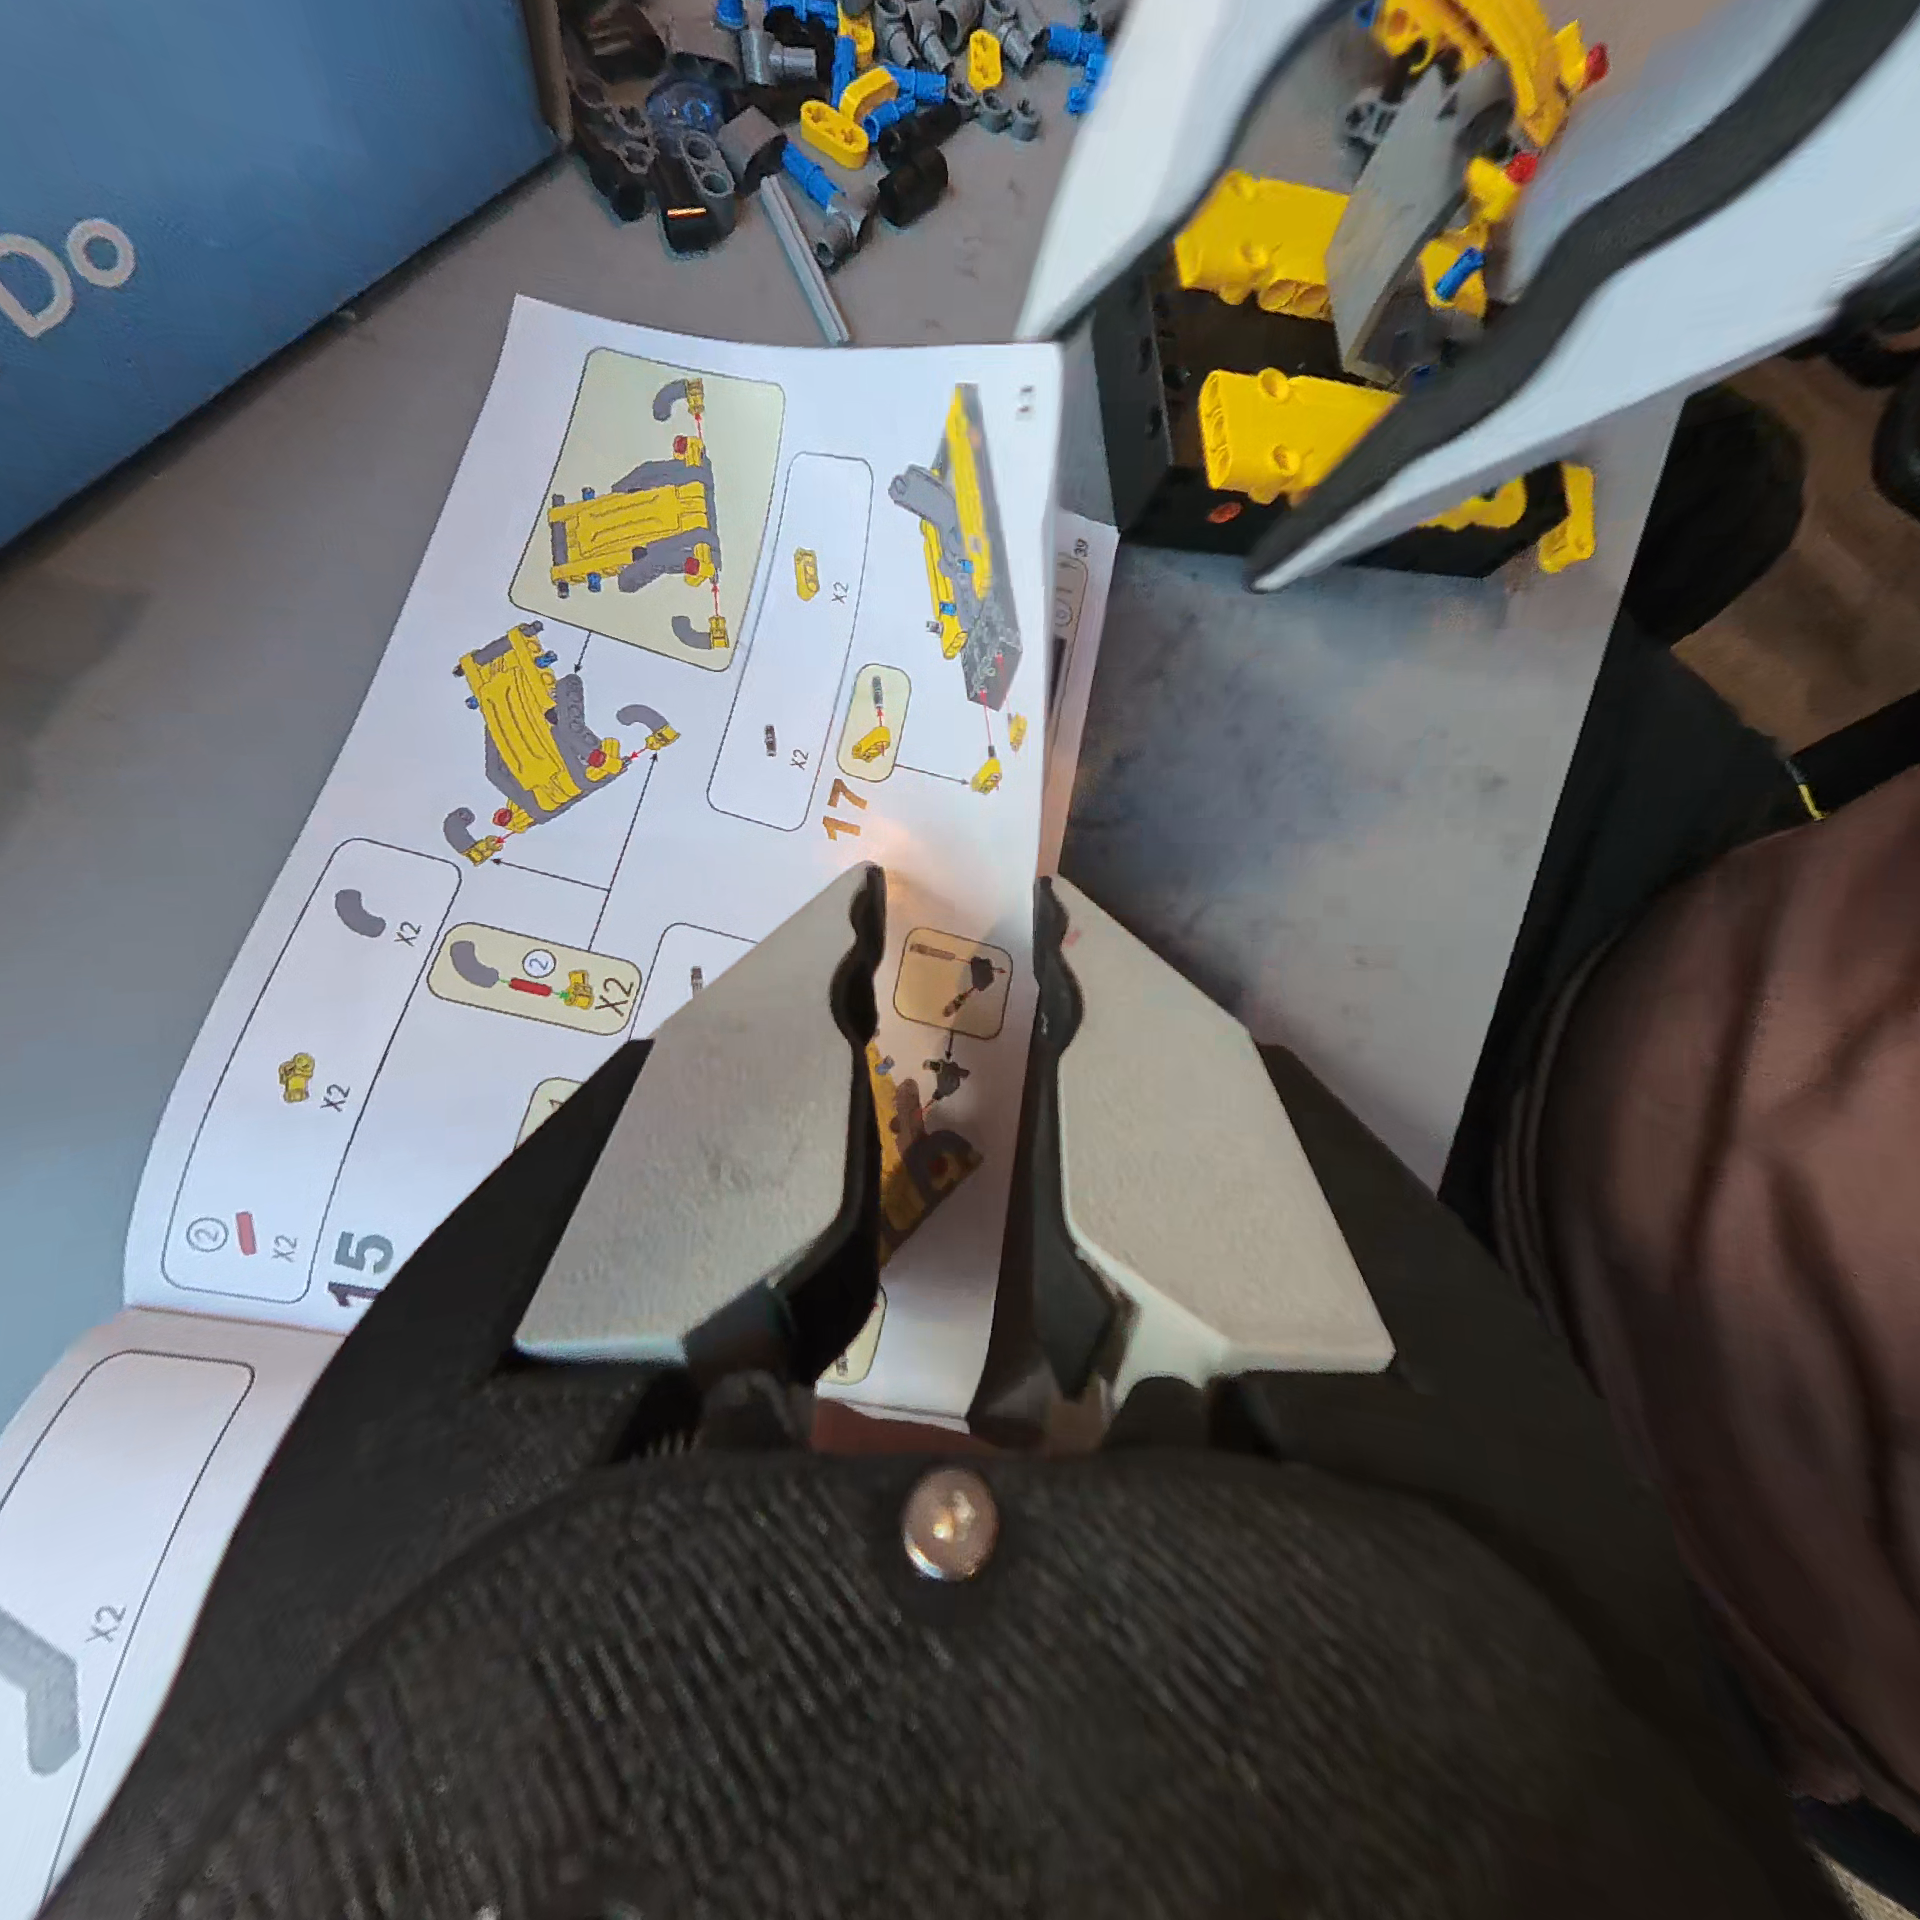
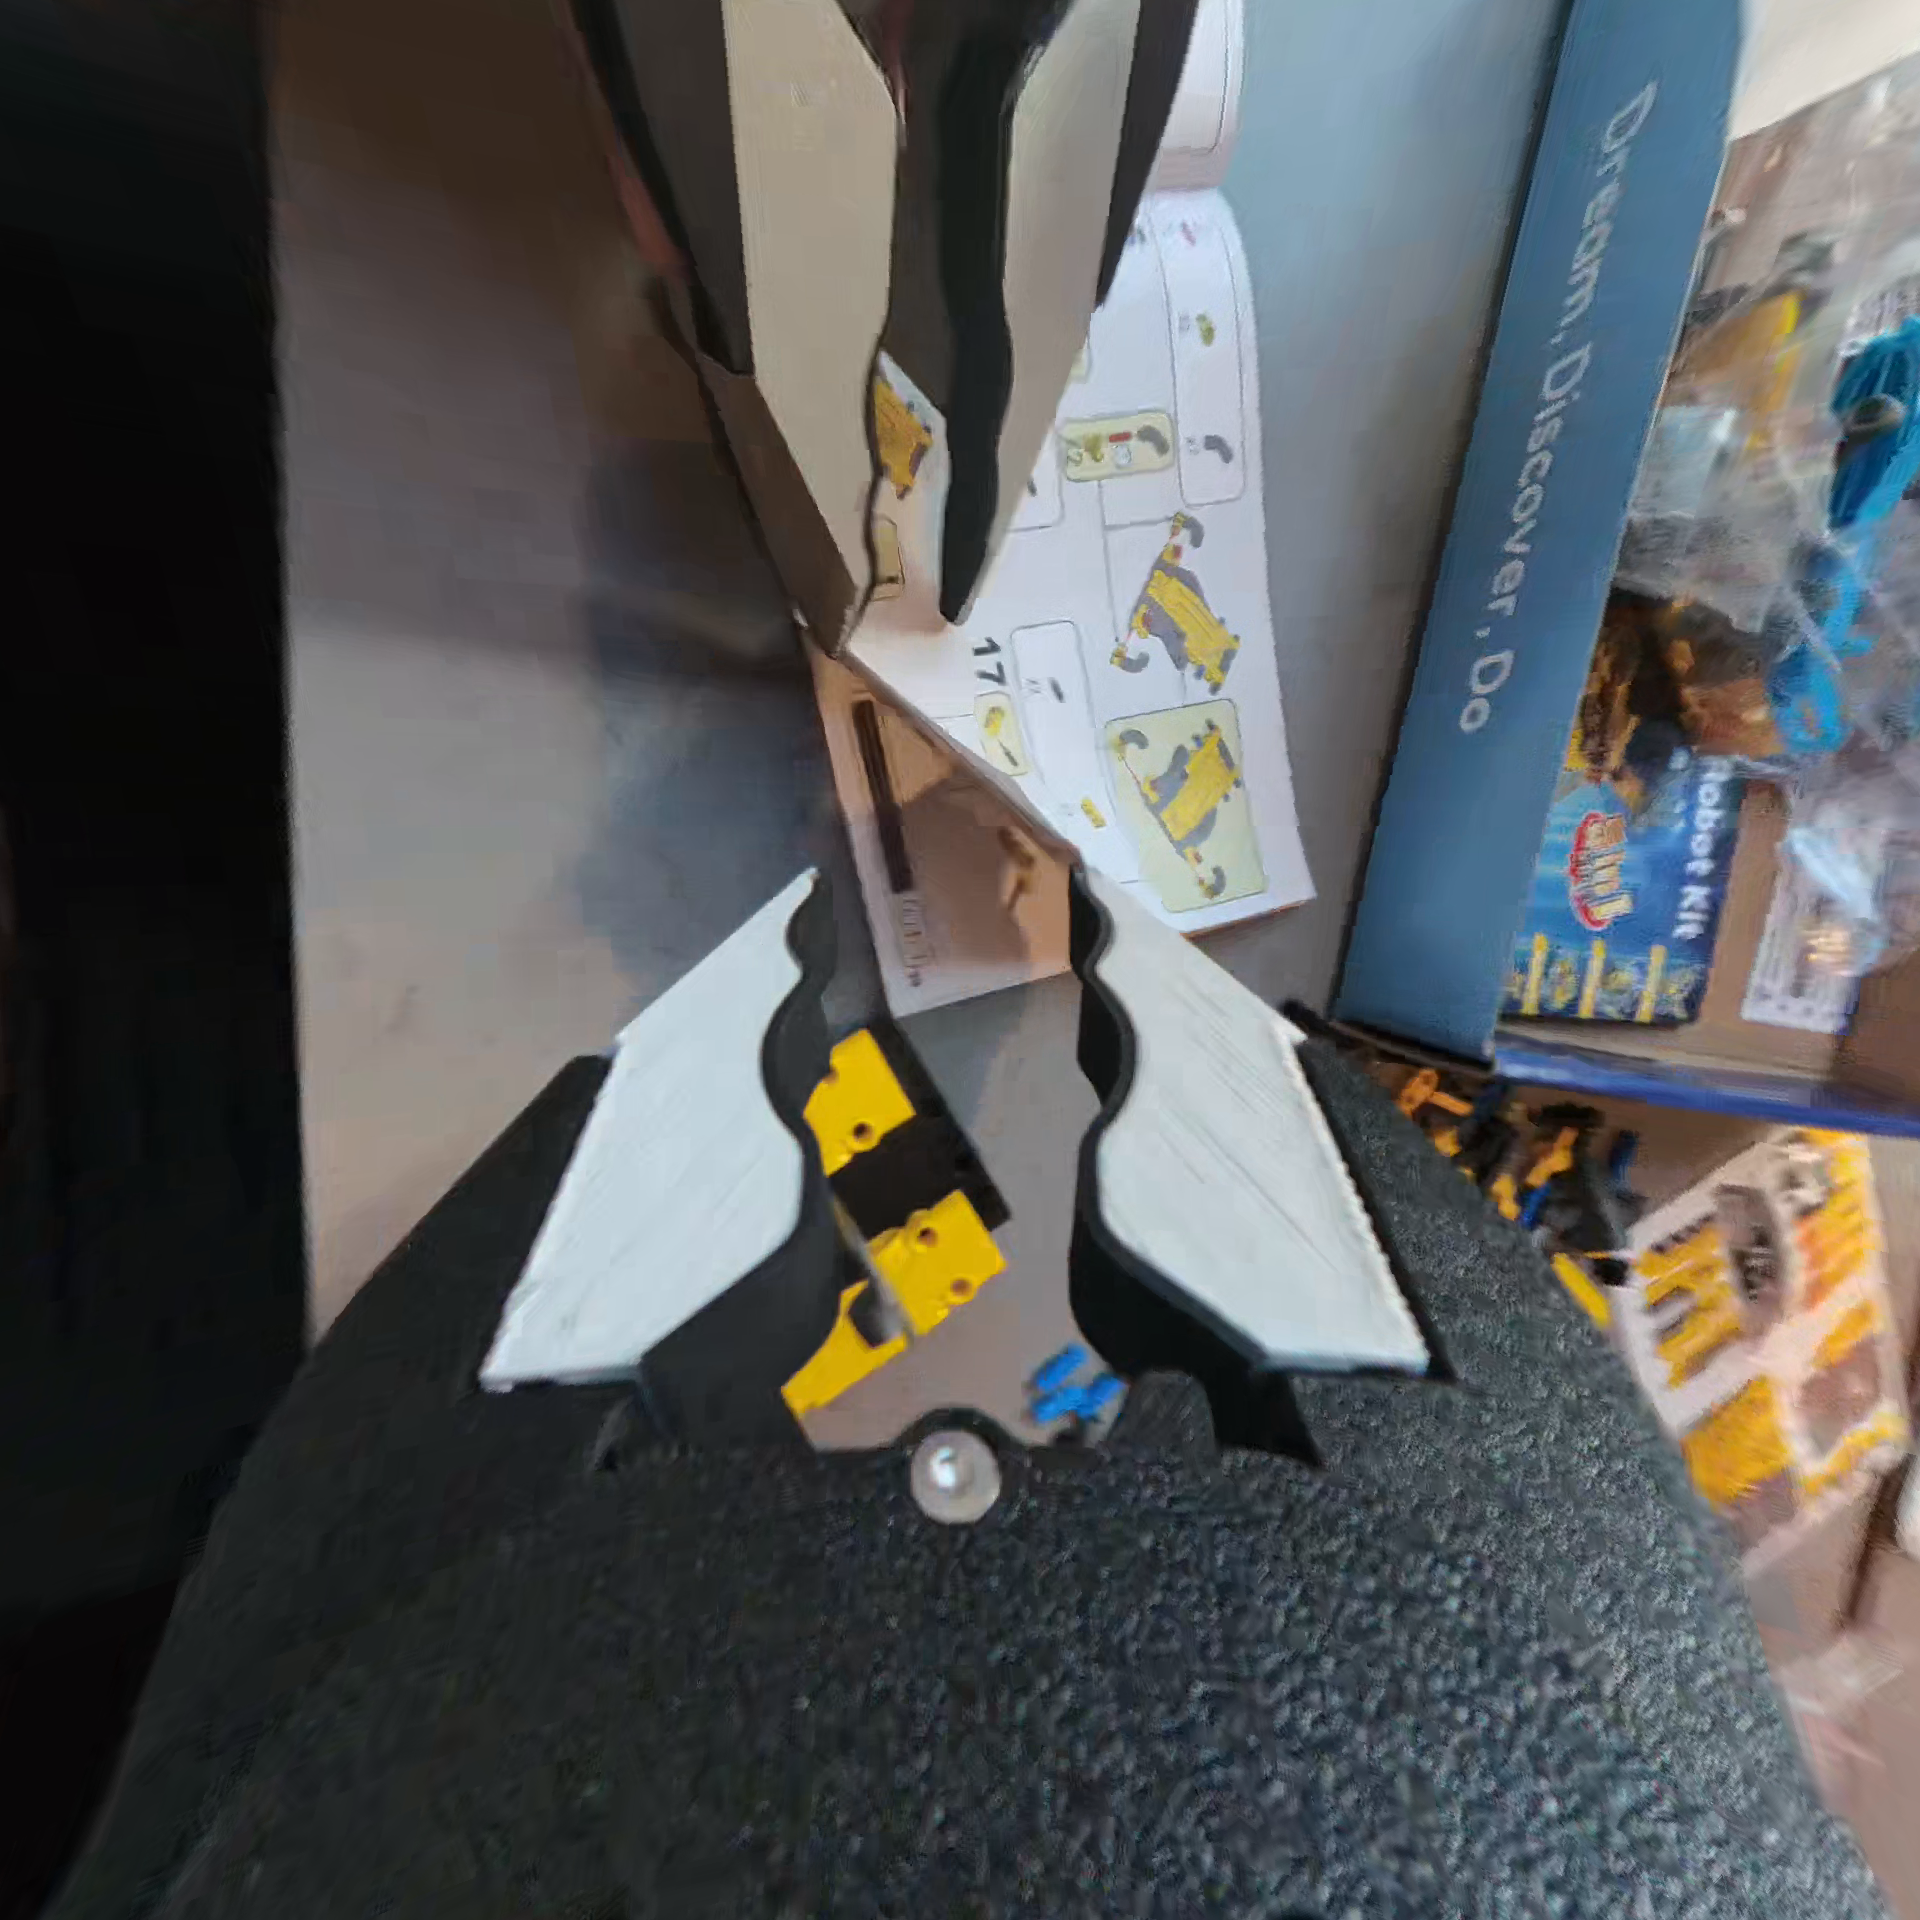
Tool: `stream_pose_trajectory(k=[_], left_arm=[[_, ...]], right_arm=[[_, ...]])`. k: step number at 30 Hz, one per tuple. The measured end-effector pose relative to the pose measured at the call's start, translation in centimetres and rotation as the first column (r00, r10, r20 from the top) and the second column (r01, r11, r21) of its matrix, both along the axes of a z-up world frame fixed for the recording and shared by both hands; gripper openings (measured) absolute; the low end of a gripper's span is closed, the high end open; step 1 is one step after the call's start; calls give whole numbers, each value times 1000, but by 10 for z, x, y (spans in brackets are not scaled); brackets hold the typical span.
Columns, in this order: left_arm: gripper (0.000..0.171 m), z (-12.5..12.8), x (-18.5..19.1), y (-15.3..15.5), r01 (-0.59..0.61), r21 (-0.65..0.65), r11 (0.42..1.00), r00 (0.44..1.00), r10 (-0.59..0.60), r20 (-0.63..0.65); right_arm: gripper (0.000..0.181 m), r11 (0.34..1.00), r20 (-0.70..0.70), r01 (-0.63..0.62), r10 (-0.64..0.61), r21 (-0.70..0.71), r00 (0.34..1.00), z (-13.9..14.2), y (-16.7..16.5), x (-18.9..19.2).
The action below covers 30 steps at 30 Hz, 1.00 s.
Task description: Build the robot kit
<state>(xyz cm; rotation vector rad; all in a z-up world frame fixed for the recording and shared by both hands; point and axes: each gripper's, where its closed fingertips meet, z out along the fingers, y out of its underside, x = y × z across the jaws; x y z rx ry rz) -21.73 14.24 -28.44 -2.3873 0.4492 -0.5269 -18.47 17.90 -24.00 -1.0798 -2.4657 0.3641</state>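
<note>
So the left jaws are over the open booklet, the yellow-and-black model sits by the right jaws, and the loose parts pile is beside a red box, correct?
Not quite: the box is blue, not red, as the left wrist view shows. The rest holds: the left gripper is over the open booklet, the model sits by the right gripper, and the parts pile lies beside the box.

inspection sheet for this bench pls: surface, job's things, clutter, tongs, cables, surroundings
Surface: grey table, scuffed.
Job's things: open instruction booklet, one page lifted; yellow and black brick model.
Clutter: heap of loose bricks, blue, yellow, grey and black, beyond the booklet.
Tongs: left tongs open, astride the raised page edge; right tongs open, above the model.
Cables: nothing seen.
Surroundings: blue kit box beside the booklet, clear bags of parts in it; person's dark clothing at the table edge.
</note>
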Motion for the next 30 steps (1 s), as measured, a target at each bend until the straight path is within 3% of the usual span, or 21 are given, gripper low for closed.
stream_pose_trajectory(k=[3,5,6,9,10,12,16,18,20,21,25,27,29,30], left_arm=[[25,1,1,-3,12,16,1000,1000,-12,18],[17,0,0,-6,35,36,999,999,-35,-22],[3,-2,-6,-6,24,61,998,997,-20,-77],[0,-1,-11,-5,-16,113,993,995,27,-98],[4,2,-12,-4,-27,140,990,993,42,-107],[40,14,-7,3,-49,208,977,990,76,-121],[45,34,19,20,-74,334,940,984,124,-130],[32,30,21,25,-94,339,936,968,165,-188],[0,26,14,29,-120,348,930,945,215,-247],[0,25,13,28,-126,347,929,943,221,-247],[0,38,10,23,-195,385,902,959,257,-117],[0,47,10,19,-226,412,883,964,263,-33],[0,47,11,15,-252,391,885,966,255,46],[0,46,12,13,-259,379,888,965,250,73]], right_arm=[[36,988,59,-27,19,151,998,-12,9,-15],[0,980,68,-49,36,195,997,-14,12,-18],[0,978,63,-42,30,204,998,-14,13,-19],[0,987,56,13,-23,161,998,-18,12,-18],[0,989,53,35,-43,144,998,-19,12,-18],[0,993,47,64,-69,95,997,-21,9,-19],[0,992,24,127,-127,-23,992,-21,3,-21],[0,986,15,146,-145,-84,989,-20,2,-22],[0,979,21,158,-157,-126,987,-21,2,-21],[0,978,23,169,-167,-126,986,-22,5,-19],[8,947,-6,283,-287,-152,958,-13,18,-12],[14,883,-30,363,-388,-298,921,5,18,-12],[28,815,-69,322,-401,-482,913,29,6,-15],[34,812,-136,248,-369,-528,920,42,1,-17]])
